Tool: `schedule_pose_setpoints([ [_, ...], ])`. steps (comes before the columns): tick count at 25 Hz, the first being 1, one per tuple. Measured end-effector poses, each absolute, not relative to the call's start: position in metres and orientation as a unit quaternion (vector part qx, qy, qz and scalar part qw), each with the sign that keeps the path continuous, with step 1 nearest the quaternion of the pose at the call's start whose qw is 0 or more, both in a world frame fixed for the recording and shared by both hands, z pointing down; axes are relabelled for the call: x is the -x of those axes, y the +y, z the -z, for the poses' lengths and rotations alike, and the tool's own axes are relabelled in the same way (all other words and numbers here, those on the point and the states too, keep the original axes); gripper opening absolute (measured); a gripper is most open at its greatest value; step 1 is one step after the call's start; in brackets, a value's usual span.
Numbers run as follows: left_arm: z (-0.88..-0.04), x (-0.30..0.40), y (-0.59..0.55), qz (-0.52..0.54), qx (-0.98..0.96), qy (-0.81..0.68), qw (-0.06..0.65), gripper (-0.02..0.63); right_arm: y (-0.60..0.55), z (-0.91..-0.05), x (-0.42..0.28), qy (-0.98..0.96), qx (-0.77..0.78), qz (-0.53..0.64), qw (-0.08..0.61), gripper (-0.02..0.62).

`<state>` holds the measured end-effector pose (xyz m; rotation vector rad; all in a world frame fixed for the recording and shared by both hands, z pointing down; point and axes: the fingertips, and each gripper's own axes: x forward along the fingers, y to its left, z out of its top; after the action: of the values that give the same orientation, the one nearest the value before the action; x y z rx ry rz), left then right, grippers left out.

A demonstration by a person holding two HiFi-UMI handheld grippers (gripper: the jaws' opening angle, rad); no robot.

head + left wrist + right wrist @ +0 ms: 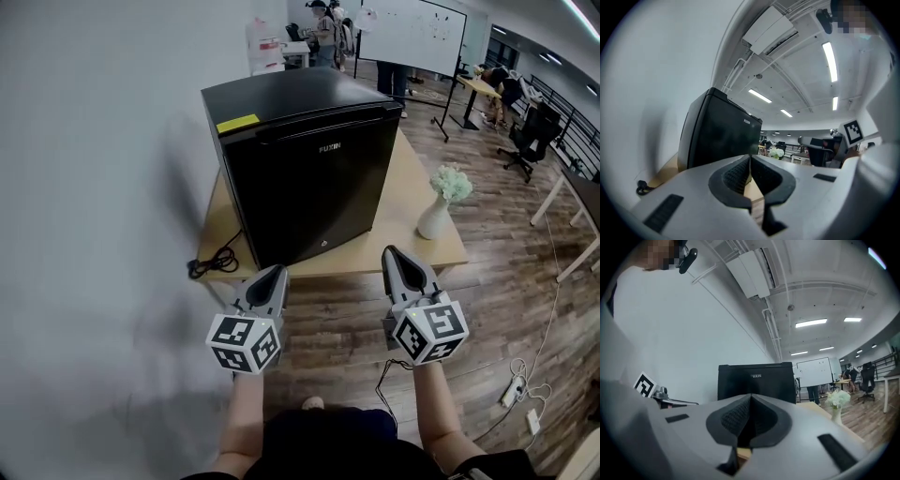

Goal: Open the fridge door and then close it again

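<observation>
A small black fridge (305, 164) stands on a low wooden table (412, 246) against the white wall, its door closed and facing me. It also fills the middle of the left gripper view as the fridge (722, 136) and of the right gripper view as the fridge (757, 380). My left gripper (274, 273) hangs in front of the table's near edge, jaws together, nothing between them. My right gripper (393, 253) is beside it at the table's front right, also shut and empty. Both point level at the fridge, short of touching it.
A white vase with pale flowers (441, 204) stands on the table's right end. A black power cord (212, 261) lies coiled at the table's left front corner. More cables and a power strip (514, 389) lie on the wood floor. Desks, chairs and people are far behind.
</observation>
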<state>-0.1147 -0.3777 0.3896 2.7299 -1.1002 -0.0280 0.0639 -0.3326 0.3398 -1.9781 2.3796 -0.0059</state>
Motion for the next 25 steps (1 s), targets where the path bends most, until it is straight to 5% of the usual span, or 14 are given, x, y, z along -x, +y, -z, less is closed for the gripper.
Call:
schedule_pose_setpoints([
  [25, -0.428, 0.109, -0.368, -0.006, -0.921, -0.368, 0.129, 0.011, -0.309, -0.409, -0.059, 0.744, 0.663, 0.082, 0.016, -0.011],
])
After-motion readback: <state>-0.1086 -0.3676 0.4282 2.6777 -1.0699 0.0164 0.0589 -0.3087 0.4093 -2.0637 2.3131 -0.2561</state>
